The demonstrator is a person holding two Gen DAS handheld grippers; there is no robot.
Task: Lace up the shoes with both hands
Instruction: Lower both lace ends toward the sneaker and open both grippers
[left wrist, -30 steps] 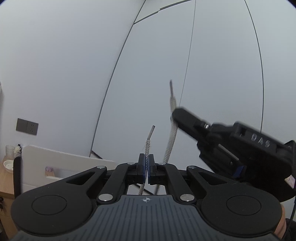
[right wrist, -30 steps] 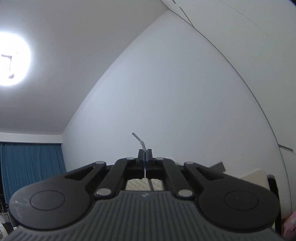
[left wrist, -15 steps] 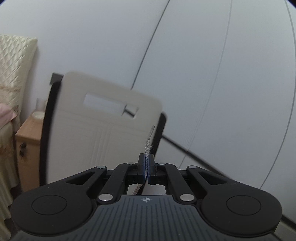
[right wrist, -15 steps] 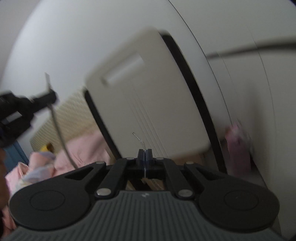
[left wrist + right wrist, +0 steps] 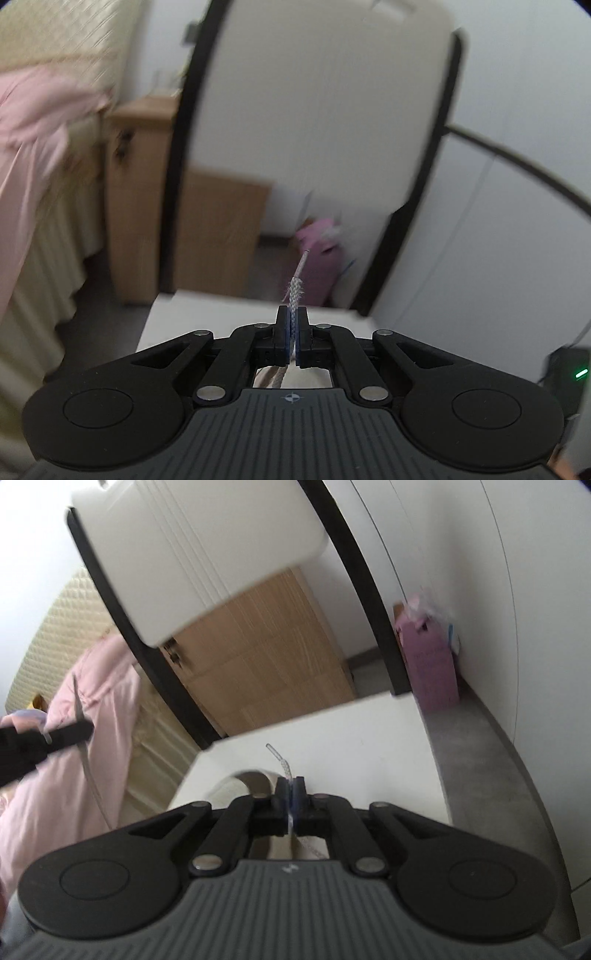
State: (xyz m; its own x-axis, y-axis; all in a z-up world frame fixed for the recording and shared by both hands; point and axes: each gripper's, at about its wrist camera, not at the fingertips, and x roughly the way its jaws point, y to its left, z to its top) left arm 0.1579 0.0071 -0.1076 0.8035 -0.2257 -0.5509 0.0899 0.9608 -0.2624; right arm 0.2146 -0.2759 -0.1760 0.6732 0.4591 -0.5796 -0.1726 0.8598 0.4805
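Note:
In the left wrist view my left gripper [image 5: 293,314] is shut on a grey braided shoelace [image 5: 295,291], whose frayed end and tip stick up past the pads. My right gripper [image 5: 290,786] pinches the other lace end [image 5: 282,764], with its clear tip curling up; its jaws are opening slightly with the lace still between them. Just below and left of it lies the beige shoe [image 5: 240,784] on the white table [image 5: 351,738], mostly hidden by the gripper body. The left gripper [image 5: 66,733] shows at the far left, its lace [image 5: 88,768] hanging down.
A white chair back with a black frame [image 5: 207,554] stands beyond the table. Behind it are a wooden cabinet [image 5: 266,653], a pink bag [image 5: 430,668] by the wall, and a bed with pink bedding [image 5: 92,709]. A black device with a green light [image 5: 569,373] sits at right.
Both grippers have dropped and tipped downward, each still holding its lace end. The views swung from wall and ceiling to the chair, the table and the shoe.

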